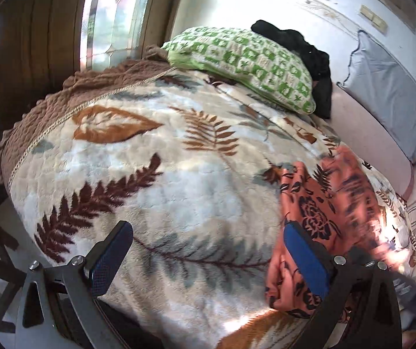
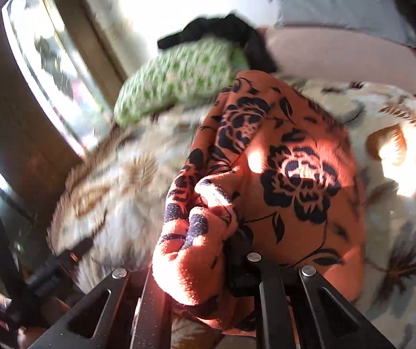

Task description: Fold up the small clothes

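An orange garment with dark flower print (image 1: 324, 212) lies bunched on the leaf-patterned blanket (image 1: 155, 174), at the right in the left wrist view. My left gripper (image 1: 208, 253) is open and empty, its right finger (image 1: 306, 258) beside the garment's left edge. In the right wrist view the same garment (image 2: 280, 160) fills the middle. My right gripper (image 2: 225, 241) is shut on a bunched fold of it, the fingers mostly hidden by cloth. The right gripper shows blurred at the lower right of the left wrist view (image 1: 411, 288).
A green-and-white patterned pillow (image 1: 245, 61) and a black cloth (image 1: 303, 49) lie at the far side of the bed. A grey-blue pillow (image 1: 388, 93) leans against the wall. A window (image 1: 117, 14) in a wooden frame stands at the left. The blanket's brown edge (image 1: 62, 99) drops off at the left.
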